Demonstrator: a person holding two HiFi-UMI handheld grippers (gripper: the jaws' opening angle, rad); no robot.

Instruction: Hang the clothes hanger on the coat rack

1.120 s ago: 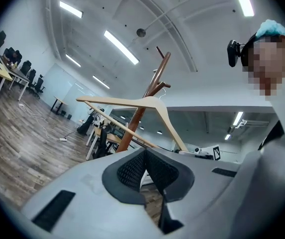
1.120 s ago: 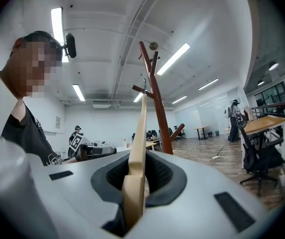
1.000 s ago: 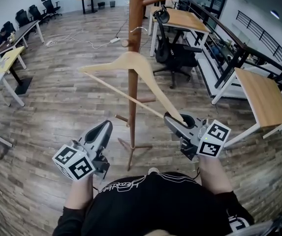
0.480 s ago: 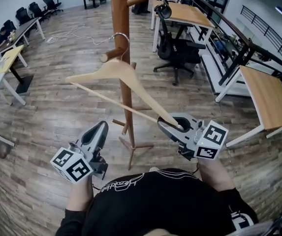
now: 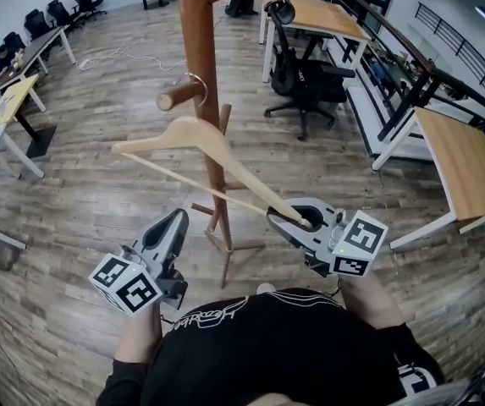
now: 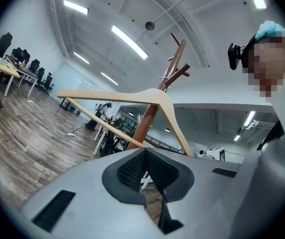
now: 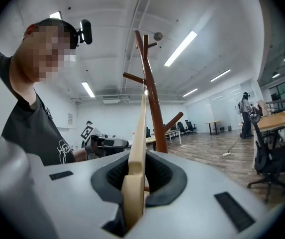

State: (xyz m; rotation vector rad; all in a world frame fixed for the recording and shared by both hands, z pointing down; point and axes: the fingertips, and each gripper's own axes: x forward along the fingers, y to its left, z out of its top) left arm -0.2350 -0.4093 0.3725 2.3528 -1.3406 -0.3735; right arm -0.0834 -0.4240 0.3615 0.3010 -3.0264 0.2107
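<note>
Right gripper (image 5: 295, 221), seen from the head view, is clamped on the near right end of the wooden clothes hanger (image 5: 193, 134). The hanger runs up and left from there, in front of the coat rack (image 5: 193, 24). Its metal hook (image 5: 196, 80) loops around a short peg (image 5: 172, 98) on the left of the rack's pole; whether the hook bears on the peg cannot be told. The left gripper (image 5: 176, 220) hangs to the near left, apart from the hanger.

In the left gripper view the jaws are pressed together with nothing between them. The hanger spreads across the scene beyond, with the rack behind it.

In the right gripper view the jaws pinch the hanger's wooden arm edge-on, and the arm rises straight toward the rack.
</note>
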